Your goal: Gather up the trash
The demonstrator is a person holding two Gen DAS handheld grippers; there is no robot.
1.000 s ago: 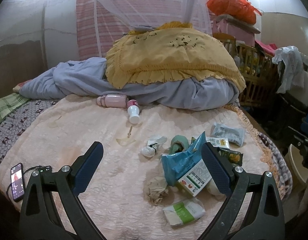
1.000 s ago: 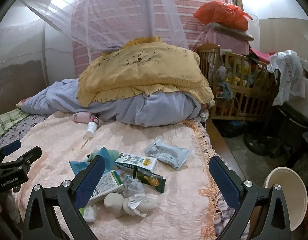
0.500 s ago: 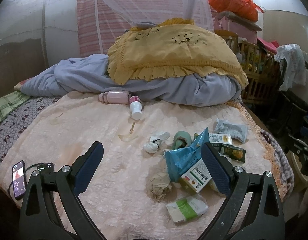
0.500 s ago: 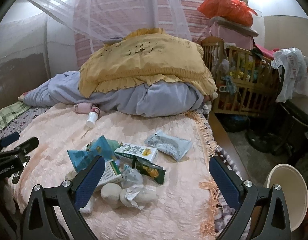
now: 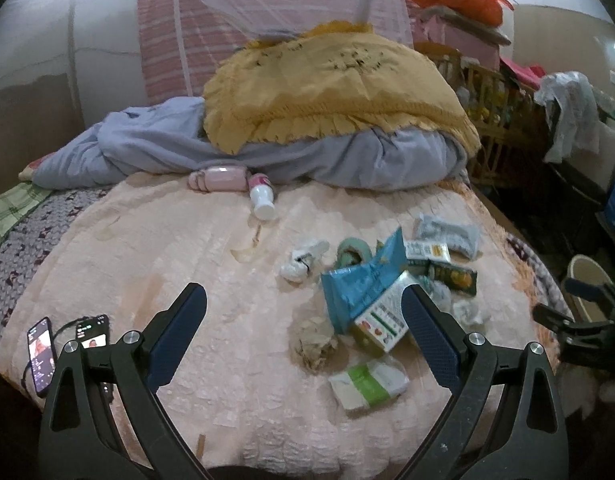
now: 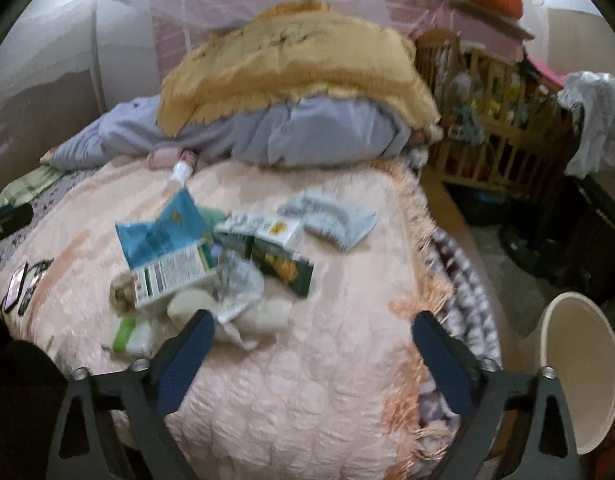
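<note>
A heap of trash lies on the pink bedspread (image 5: 147, 248): a blue snack bag (image 5: 363, 280), a small carton (image 5: 381, 320), a crumpled brown tissue (image 5: 313, 344), a green-white packet (image 5: 367, 384), a grey pouch (image 5: 447, 236) and white wads. In the right wrist view the blue bag (image 6: 159, 232), carton (image 6: 167, 276), dark green wrapper (image 6: 285, 268) and grey pouch (image 6: 331, 220) lie ahead. My left gripper (image 5: 303, 328) is open and empty above the bed's near edge. My right gripper (image 6: 313, 344) is open and empty, right of the heap. A cream bin (image 6: 575, 372) stands on the floor at the right.
Two phones (image 5: 39, 352) lie at the bed's left edge. A pink bottle (image 5: 221, 178) and a white bottle (image 5: 263, 200) lie by the grey blanket (image 5: 147, 148) and yellow pillow (image 5: 331, 92). A wooden cot (image 6: 499, 128) stands right of the bed.
Both grippers have risen and tilted down, so the bedspread and trash fill more of each view. The right wrist view is blurred by motion. Nothing was picked up.
</note>
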